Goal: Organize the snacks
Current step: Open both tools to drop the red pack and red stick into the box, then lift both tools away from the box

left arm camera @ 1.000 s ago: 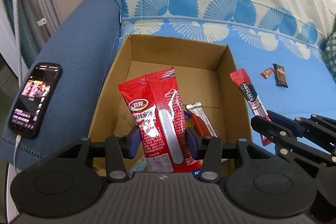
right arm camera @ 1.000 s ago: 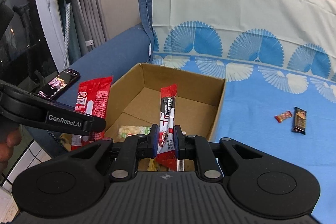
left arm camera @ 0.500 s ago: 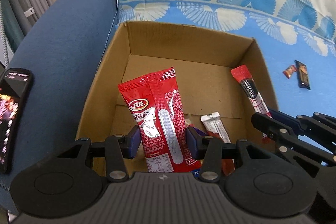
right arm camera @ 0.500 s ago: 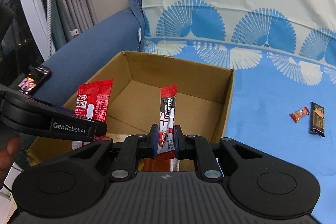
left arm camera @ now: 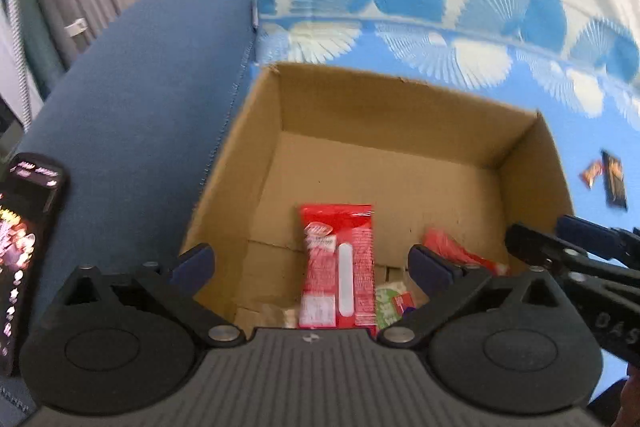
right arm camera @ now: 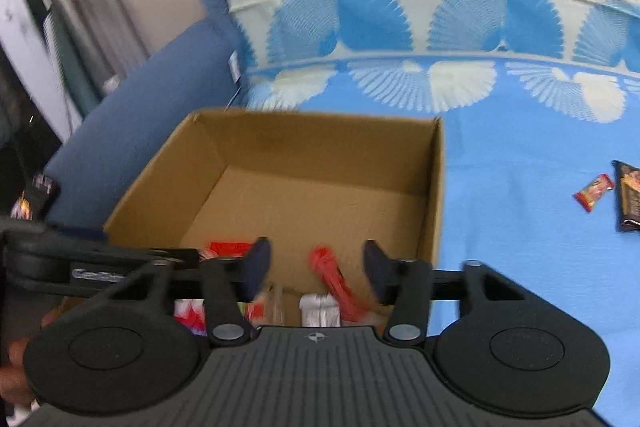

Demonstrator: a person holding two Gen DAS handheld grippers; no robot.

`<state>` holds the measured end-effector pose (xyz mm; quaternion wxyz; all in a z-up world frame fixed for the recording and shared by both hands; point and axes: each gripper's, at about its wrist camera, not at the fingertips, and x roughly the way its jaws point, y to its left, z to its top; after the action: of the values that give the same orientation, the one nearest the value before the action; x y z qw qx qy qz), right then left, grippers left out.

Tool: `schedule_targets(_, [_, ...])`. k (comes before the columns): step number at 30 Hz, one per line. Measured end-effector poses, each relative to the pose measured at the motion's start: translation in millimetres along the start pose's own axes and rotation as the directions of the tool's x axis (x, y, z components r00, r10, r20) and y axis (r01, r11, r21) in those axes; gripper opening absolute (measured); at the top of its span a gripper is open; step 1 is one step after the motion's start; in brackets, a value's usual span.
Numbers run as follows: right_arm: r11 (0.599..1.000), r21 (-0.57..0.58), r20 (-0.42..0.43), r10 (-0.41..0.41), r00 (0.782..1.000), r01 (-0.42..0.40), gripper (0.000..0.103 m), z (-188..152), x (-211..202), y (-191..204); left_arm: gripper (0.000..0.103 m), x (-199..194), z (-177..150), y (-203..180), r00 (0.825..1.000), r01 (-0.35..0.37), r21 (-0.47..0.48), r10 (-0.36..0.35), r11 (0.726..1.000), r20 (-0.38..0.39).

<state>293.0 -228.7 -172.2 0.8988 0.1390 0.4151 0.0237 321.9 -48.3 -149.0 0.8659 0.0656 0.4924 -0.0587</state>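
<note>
Two claws, left (left arm camera: 312,263) and right (right arm camera: 316,267), just opened, empty | red packet (left arm camera: 338,267), stick (right arm camera: 334,281) in box (left arm camera: 400,111) | candy (right arm camera: 594,191), bar (right arm camera: 630,195) on sofa (right arm camera: 520,207) | phone (left arm camera: 24,259) on armrest (left arm camera: 132,115)

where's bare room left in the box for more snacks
The far half of the box floor is bare, bordered by the back wall and both side walls. The near end is crowded: the red packet, the red stick and other wrappers lie there. The blue cover right of the box is bare up to the two candies.

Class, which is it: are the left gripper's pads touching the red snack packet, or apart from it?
Apart. The left wrist view shows the left gripper with cardboard visible either side of the red snack packet.
</note>
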Motion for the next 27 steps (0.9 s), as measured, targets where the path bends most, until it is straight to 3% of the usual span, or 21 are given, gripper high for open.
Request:
schedule_targets(1, [1.0,-0.001,0.007,0.001,1.0,-0.001,0.068,1,-4,0,0.103,-2,-1,2,1.0,0.004,-0.003,-0.004,1.0,-0.009])
schedule_targets(3, [1.0,-0.003,0.01,0.004,1.0,-0.004,0.086,-1,-14,3,0.103,-11,-9,5,1.0,0.002,-0.009,-0.002,1.0,-0.021])
schedule_targets(8, [0.999,-0.05,-0.037,-0.009,0.999,0.007,0.101,-28,-51,22,0.103,-44,-48,8,0.998,-0.021,-0.027,0.02,0.999,-0.055])
schedule_targets(15, [0.994,-0.102,-0.044,-0.044,0.998,0.039,0.102,-71,-120,48,0.103,-109,-107,10,0.999,-0.007,-0.046,0.005,0.999,-0.047])
schedule_targets(27, [0.992,-0.113,0.105,-0.05,0.993,0.062,0.102,-125,-226,64,0.103,-198,-169,0,0.997,-0.013,-0.018,0.014,1.0,0.08])
